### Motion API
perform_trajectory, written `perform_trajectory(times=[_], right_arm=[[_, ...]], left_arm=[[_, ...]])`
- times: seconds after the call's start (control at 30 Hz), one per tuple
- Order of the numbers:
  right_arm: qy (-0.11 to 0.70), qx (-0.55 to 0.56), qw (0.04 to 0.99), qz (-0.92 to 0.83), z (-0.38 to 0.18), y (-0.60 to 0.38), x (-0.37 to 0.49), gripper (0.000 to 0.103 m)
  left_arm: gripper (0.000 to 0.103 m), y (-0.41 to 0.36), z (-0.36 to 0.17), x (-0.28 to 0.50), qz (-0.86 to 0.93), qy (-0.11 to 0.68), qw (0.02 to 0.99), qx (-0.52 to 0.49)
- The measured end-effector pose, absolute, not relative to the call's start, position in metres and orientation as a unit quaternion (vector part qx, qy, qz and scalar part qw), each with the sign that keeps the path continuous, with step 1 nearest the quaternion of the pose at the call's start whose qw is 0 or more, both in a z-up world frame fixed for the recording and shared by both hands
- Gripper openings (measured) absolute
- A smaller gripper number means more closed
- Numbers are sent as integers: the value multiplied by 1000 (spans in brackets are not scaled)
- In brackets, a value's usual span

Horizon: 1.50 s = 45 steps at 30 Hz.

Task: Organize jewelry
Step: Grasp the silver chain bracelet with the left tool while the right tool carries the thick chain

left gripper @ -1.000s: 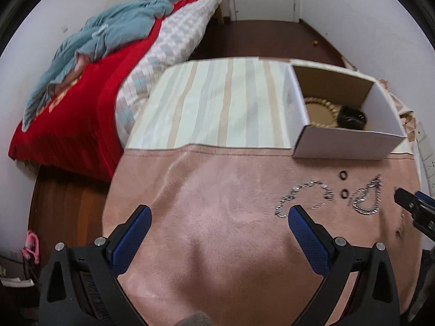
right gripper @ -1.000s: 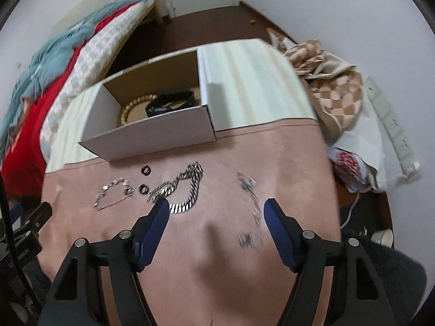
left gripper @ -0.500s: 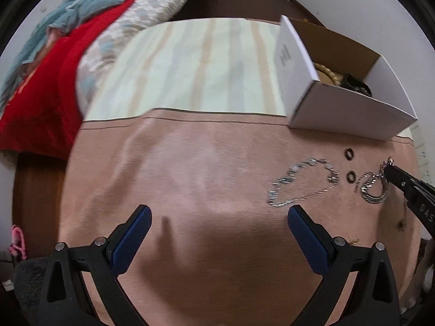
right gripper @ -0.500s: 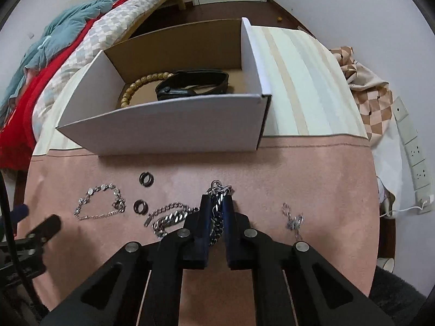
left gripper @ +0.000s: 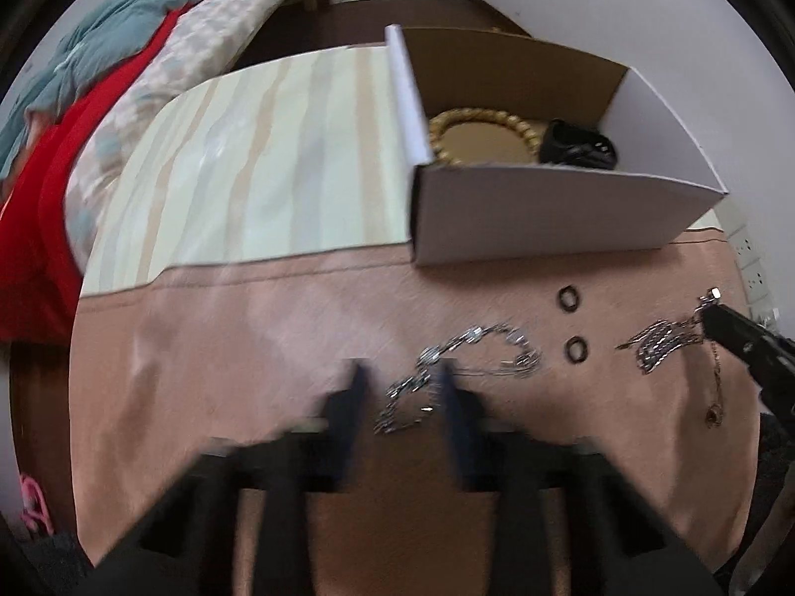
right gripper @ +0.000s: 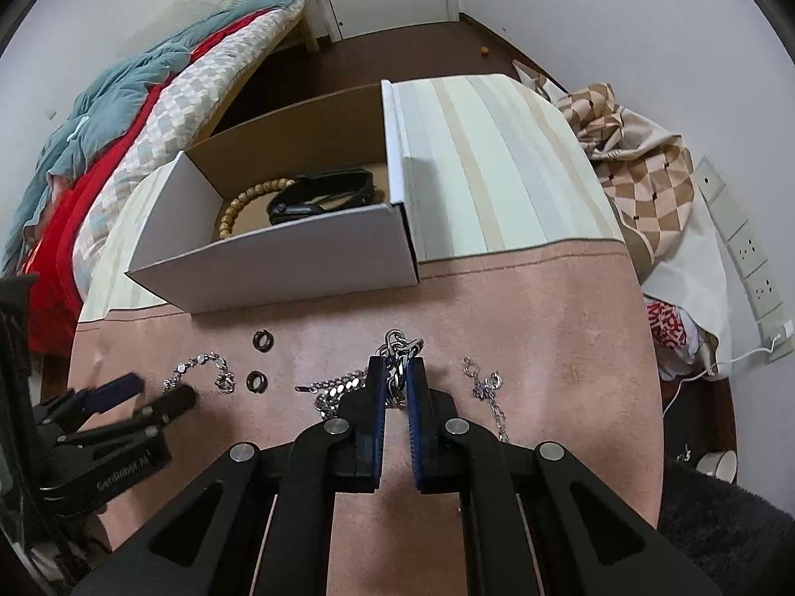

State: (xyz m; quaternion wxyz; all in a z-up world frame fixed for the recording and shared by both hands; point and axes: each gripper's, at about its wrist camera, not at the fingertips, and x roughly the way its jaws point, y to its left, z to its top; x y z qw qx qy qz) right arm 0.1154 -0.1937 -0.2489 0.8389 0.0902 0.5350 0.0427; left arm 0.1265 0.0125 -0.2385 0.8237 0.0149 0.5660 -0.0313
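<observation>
My right gripper (right gripper: 396, 371) is shut on a thick silver chain (right gripper: 343, 390) lying on the pink cloth (right gripper: 546, 328). My left gripper (left gripper: 400, 387) is blurred, its jaws partly closed around the near end of a thin crystal bracelet (left gripper: 477, 347); it also shows in the right wrist view (right gripper: 159, 395). Two dark rings (left gripper: 569, 297) (left gripper: 576, 348) lie between the bracelet and the chain. A fine silver chain (right gripper: 489, 392) lies right of my right gripper. The open white box (right gripper: 278, 258) behind holds a wooden bead bracelet (right gripper: 248, 198) and a black band (right gripper: 323, 193).
A striped cloth (right gripper: 497, 159) covers the table's far part. A bed with red and teal bedding (right gripper: 99, 149) stands at the left. Checked fabric and a power strip (right gripper: 740, 248) lie at the right, off the table.
My left gripper has moved forward to the crystal bracelet and its jaws have narrowed around it. My right gripper stays shut on the thick chain and has pulled back a little from the box.
</observation>
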Motion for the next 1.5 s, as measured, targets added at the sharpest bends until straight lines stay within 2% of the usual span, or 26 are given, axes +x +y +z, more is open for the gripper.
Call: perform_trajectory(times=[0.13, 0.67, 0.97, 1.03, 1.13, 1.3, 1.5], right_arm=[[533, 95, 839, 44, -249, -193, 115, 8], [500, 144, 850, 84, -196, -199, 112, 8], [469, 151, 862, 118, -137, -201, 126, 8], [458, 145, 868, 124, -121, -201, 134, 8], [443, 131, 877, 131, -96, -199, 152, 8], [446, 117, 876, 141, -84, -194, 193, 8], [487, 102, 856, 140, -115, -190, 250, 8]], left_arm=[[6, 16, -233, 126, -42, 569, 821, -10], [5, 36, -162, 104, -80, 540, 834, -75], [5, 28, -92, 135, -126, 495, 856, -78], [0, 22, -72, 145, -135, 480, 864, -70], [0, 16, -56, 165, -139, 466, 872, -58], [0, 10, -64, 202, -128, 471, 871, -48], [0, 11, -103, 241, -108, 510, 852, -43]])
